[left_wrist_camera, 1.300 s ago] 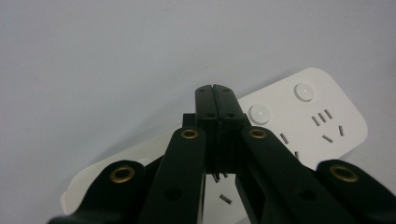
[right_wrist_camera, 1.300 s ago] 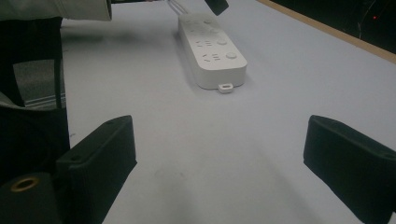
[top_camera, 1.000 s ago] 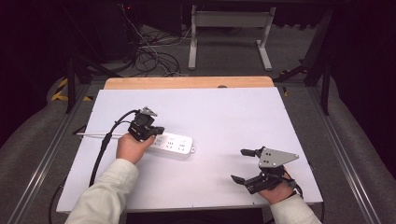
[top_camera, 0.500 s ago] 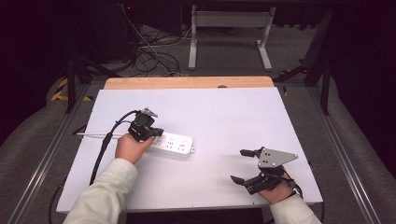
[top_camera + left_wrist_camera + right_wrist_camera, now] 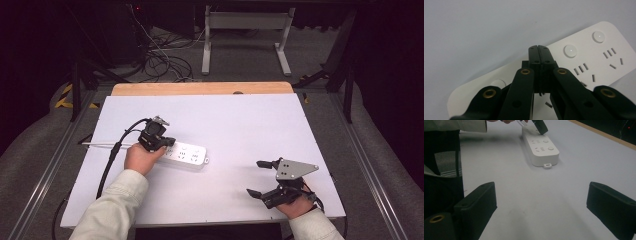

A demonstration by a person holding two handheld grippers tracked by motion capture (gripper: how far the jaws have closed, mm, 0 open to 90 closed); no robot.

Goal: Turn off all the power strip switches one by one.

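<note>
Probably a lab: white-topped counter [image 5: 240, 120] amid dark drapes, tangled floor cables [image 5: 165, 55], a metal stand [image 5: 245, 35].

The power strip [image 5: 584, 62] is smooth white plastic with a soft sheen. The left tool [image 5: 539, 48] is matt black plastic with brass-coloured rivets. The desk [image 5: 240, 120] is matt white, edged with bare wood.

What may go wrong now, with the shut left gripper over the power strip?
The left gripper has its jaws shut, tips over the power strip; pressing there may slide the light strip across the smooth table. The tips might also slip off a round button. The open right gripper is too far to steady it.
</note>
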